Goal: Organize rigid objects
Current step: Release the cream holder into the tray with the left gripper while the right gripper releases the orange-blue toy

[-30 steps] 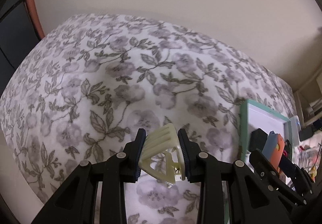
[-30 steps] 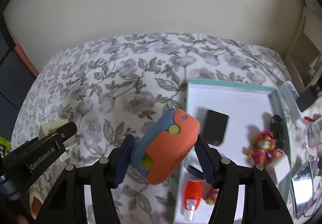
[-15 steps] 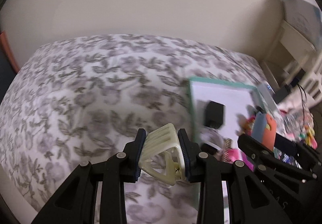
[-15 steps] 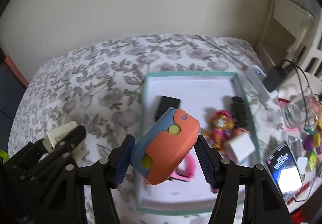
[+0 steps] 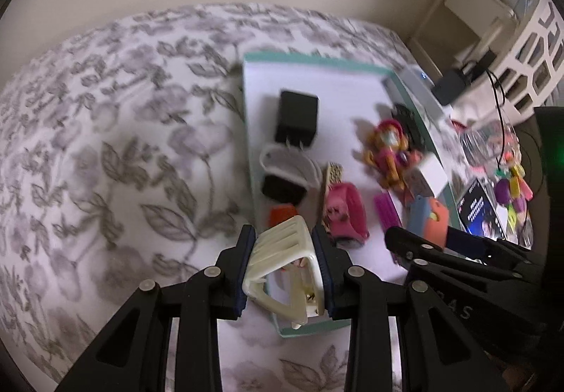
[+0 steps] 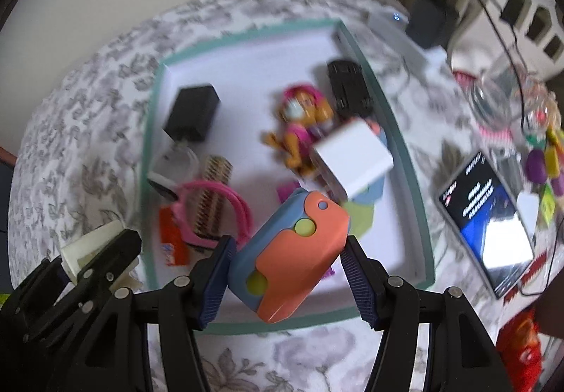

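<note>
left jaws pinch hair claw [image 5: 282, 261] over tray [image 5: 313, 326] rim | right jaws pinch toy camera [image 6: 290, 254]

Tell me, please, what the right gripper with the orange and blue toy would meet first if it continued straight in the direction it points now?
Probably the white floor of the teal tray, near the green patch beyond the orange and blue toy in the right gripper. Depth is unclear.

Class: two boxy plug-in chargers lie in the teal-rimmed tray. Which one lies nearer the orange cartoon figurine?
The white cube charger, touching the orange cartoon figurine. The black charger lies apart, near the teal-rimmed tray's opposite side.
</note>
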### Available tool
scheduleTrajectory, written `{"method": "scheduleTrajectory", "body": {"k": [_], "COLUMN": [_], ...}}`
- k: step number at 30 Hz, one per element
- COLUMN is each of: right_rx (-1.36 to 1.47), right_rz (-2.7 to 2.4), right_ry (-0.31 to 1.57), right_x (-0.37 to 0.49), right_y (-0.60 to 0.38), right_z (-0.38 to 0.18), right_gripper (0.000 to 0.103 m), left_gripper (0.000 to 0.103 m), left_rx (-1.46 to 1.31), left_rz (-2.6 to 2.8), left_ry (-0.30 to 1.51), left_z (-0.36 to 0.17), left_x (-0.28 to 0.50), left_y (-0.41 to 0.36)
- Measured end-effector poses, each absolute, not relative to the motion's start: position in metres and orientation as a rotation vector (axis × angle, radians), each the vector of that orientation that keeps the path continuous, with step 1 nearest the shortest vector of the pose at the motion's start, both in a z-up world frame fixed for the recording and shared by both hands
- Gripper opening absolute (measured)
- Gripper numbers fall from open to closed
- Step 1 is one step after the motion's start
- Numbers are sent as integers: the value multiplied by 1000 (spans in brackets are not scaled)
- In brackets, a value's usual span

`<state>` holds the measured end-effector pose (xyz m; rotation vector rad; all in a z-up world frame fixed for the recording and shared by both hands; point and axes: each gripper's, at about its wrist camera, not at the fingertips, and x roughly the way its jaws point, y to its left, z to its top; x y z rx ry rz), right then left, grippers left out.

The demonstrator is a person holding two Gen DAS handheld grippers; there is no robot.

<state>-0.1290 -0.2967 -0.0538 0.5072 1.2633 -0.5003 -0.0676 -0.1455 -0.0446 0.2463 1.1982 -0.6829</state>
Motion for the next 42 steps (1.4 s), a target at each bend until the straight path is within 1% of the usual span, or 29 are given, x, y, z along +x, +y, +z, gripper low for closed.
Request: {"method": "scheduleTrajectory", "body": {"k": [8, 9, 11, 13, 15, 20, 22, 25, 26, 27, 29, 31, 33, 35, 37, 38, 39, 42], "right_rx": [535, 538, 543, 548, 557, 531, 511, 480, 475, 470, 458, 446, 435, 425, 411, 404, 397, 388], "right_rz": [-511, -513, -521, -528, -532, -514, -511, -508, -505, -502, -495, -495, -495, -494, -493, -494, -493, -482], "right_ry": [1324, 1328, 1337, 1345, 1343, 1341, 1342, 1336, 1331, 1324, 1308, 1300, 1296, 1290, 1282, 1278, 1272, 1254], "right_x": [-138, -139, -142, -144, -148, -151, -151, -151, -148, -149, -148, -148, -148, -148, -148, -148, -149, -150], "right_y": [-300, -301, -302, -304, -305, -300, -295, -287, -284, -281, -275, -271, -269, -264, -260, -255, -252, -251], "right_z": [-77, -79, -82, -85, -87, -87, -87, -86, -84, -82, -78, -76, -74, -71, -69, -67, -65, -59], "right_gripper": [65, 65, 65, 65, 66, 67, 67, 69, 74, 76, 76, 76, 76, 76, 82, 89, 92, 94], "left_gripper": [34, 36, 44, 60, 65, 67, 76, 76, 76, 76, 77, 81, 84, 84, 84, 84, 84, 84], "left_rx": [250, 242, 230, 214, 178, 146, 154, 155, 156, 157, 159, 166, 183, 208, 234, 242, 245, 264], "left_rz": [-707, -714, -712, -701, -694, -664, -642, -621, -615, -606, -582, -552, -513, -476, -438, -426, -412, -369], "left_ry": [1255, 1261, 1267, 1280, 1305, 1307, 1289, 1262, 1253, 1242, 1218, 1197, 1174, 1152, 1128, 1120, 1113, 1090], "left_z": [-61, -62, -62, -63, -65, -62, -59, -54, -52, -50, -46, -42, -39, -37, -33, -32, -30, -27], "left_x": [-75, -75, -74, -71, -68, -66, -66, -66, -66, -65, -65, -63, -61, -59, -57, -55, -54, -53], "left_y": [-150, -149, -148, -145, -140, -130, -127, -122, -120, -117, -111, -105, -98, -93, -86, -83, -79, -69]}}
